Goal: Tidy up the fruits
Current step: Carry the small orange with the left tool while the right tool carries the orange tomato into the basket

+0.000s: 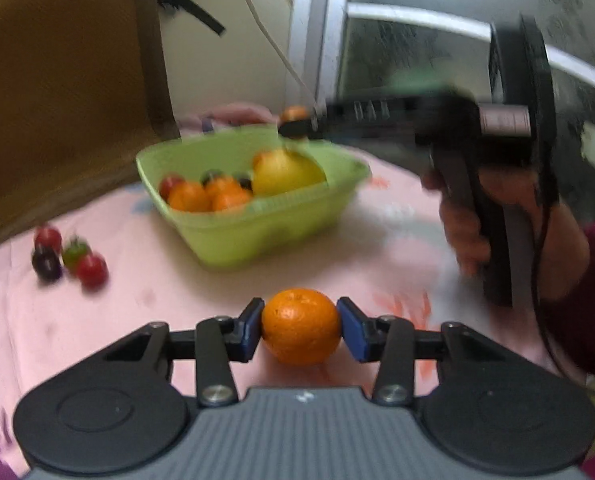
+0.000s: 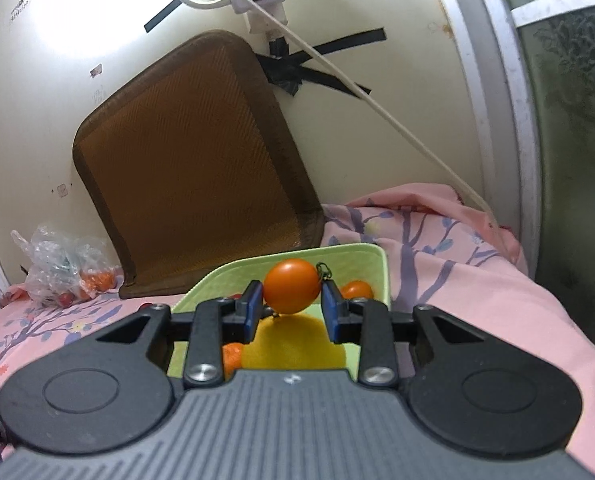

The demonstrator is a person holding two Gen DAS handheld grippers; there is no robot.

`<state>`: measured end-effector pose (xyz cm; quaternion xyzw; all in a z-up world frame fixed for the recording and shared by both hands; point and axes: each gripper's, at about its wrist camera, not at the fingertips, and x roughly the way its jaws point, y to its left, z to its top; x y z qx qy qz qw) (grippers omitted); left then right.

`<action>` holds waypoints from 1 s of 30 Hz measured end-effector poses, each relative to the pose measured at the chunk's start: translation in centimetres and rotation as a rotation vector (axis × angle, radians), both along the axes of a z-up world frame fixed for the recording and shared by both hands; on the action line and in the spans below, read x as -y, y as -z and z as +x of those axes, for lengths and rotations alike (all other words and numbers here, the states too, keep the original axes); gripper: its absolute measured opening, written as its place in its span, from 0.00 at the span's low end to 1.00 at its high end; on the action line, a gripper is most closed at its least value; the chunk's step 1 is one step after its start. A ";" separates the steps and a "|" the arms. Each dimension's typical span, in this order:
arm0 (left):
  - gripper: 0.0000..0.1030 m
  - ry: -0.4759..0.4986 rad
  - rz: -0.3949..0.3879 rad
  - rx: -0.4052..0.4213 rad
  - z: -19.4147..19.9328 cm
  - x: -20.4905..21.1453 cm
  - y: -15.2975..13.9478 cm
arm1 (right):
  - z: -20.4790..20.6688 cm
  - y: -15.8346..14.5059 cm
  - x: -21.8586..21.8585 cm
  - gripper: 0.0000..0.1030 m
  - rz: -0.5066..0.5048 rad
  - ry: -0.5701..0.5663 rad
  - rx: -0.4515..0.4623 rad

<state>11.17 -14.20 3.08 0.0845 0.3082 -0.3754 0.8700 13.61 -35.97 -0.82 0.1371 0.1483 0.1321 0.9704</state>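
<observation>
1. At bottom centre of the left wrist view, our left gripper (image 1: 300, 326) clamps an orange (image 1: 301, 326) between its blue pads (image 1: 250, 330), above the pink cloth (image 1: 97, 340).
2. Beyond it, mid-frame, sits the green bowl (image 1: 233, 236), holding small oranges (image 1: 207, 196), a large yellow fruit (image 1: 287, 174) and a red tomato (image 1: 171, 184).
3. At the left edge, four small tomatoes (image 1: 67, 258), red, green and dark purple, lie clustered on the cloth, well apart from the bowl.
4. At the right, a hand (image 1: 509, 224) holds our right gripper (image 2: 290, 300), which reaches over the bowl's far rim.
5. In the right wrist view, centre frame, that gripper pinches an orange tomato (image 2: 292, 286) above the bowl.
6. At the left of that view, a plastic bag (image 2: 57, 264) of fruit rests beside a brown cushion (image 2: 193, 168) leaning on the wall.
</observation>
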 end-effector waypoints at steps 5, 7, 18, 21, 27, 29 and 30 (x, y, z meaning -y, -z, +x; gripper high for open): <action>0.39 -0.034 -0.083 0.063 4.0 1.1 -4.4 | 2.7 -0.2 -0.3 0.33 -0.033 -0.020 -0.041; 0.39 -0.069 -0.089 0.044 6.4 2.1 -4.8 | 3.4 0.1 -0.3 0.34 -0.012 -0.020 -0.055; 0.44 -0.185 -0.079 -0.031 13.9 4.8 -1.6 | 3.2 1.3 1.6 0.35 0.055 0.032 -0.030; 0.44 -0.189 -0.122 -0.015 13.3 3.6 -2.7 | 2.2 1.0 2.1 0.35 0.068 0.067 0.015; 0.46 -0.285 -0.226 0.093 9.7 -4.0 -6.0 | 1.0 0.7 3.5 0.36 0.122 0.152 0.078; 0.46 -0.363 -0.232 0.109 8.2 -7.8 -6.2 | 0.6 0.6 3.7 0.37 0.128 0.164 0.092; 0.46 -0.401 -0.226 0.110 7.6 -9.5 -6.0 | 0.4 0.5 3.6 0.37 0.131 0.164 0.098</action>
